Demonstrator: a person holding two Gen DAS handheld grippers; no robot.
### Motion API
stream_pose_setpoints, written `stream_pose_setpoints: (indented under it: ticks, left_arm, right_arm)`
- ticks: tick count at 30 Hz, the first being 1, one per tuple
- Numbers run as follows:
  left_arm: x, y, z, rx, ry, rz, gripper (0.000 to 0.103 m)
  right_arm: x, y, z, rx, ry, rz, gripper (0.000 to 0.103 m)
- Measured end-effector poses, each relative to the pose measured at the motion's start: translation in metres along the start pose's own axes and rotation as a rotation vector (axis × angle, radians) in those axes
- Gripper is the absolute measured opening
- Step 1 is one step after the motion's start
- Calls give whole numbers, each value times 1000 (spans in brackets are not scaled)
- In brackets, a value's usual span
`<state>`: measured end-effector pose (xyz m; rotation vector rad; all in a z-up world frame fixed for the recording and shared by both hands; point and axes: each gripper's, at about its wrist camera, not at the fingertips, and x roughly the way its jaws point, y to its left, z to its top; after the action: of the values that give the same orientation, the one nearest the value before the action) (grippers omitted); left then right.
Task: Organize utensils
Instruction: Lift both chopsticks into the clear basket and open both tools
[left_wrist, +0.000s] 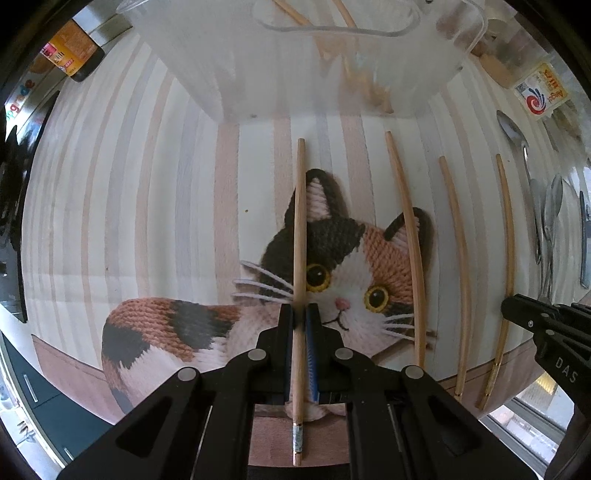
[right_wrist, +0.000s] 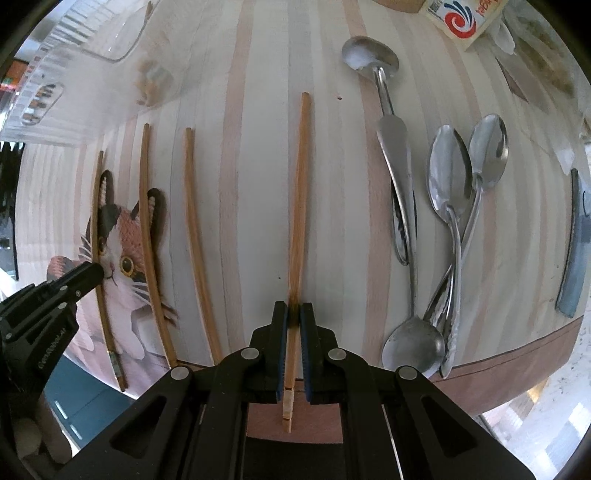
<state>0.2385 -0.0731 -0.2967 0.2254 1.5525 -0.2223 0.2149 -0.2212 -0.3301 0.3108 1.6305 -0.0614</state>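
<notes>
**Both grippers clamped on chopsticks over the cat mat**

Nearest the left wrist camera, the left gripper (left_wrist: 299, 312) has its jaws drawn narrow onto a wooden chopstick with a patterned band (left_wrist: 300, 236) near its close end. The blue pads press its sides, and the stick runs straight away from the camera across the knitted cat (left_wrist: 334, 266) printed on the striped mat (left_wrist: 147, 206). It crosses the cat's dark ear and passes beside one yellow eye.

In the right wrist view, the right gripper (right_wrist: 294, 314) is likewise closed tight on a plain notched chopstick (right_wrist: 298, 206), which lies on the stripes well to the right of the cat, about midway between it and the spoons.

Taking the cat as the landmark: a second chopstick (left_wrist: 406, 240) lies over its other ear, and a third chopstick (left_wrist: 458, 258) lies just right of its face, clear of the print. Further right is the one in the right gripper.

Beyond that, well apart from the cat, lies a cluster of metal spoons (right_wrist: 448, 177), their handles crossing and overlapping. One longer spoon (right_wrist: 369, 53) lies with its bowl toward the far side.

Farther from the camera than the cat's ears stands a translucent plastic container (left_wrist: 295, 74), with chopsticks dimly visible through its wall. At the far left past the cat a dark bottle with an orange label (left_wrist: 75, 48) shows at the frame's edge.
</notes>
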Motion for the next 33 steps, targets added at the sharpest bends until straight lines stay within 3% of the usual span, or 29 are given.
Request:
stream_pose_setpoints:
  ticks: [9, 15, 21, 29, 33]
  left_arm:
    - [-22, 39, -19, -69, -69, 82, 4]
    - [-64, 86, -22, -148, -164, 138, 4]
    - [-124, 114, -15, -206, -285, 144, 4]
    - [-214, 106, 21, -192, -448, 32, 4]
    - [-233, 96, 67, -161, -453, -66, 4]
  right_arm:
    - [-9, 2, -11, 19, -48, 0, 7]
    - [-40, 6, -13, 24, -110, 44, 7]
    - [-88, 12, -13, 17, -195, 99, 7]
    - [-166, 18, 36, -40, -295, 221, 7]
    - [-193, 38, 78, -81, -323, 258, 7]
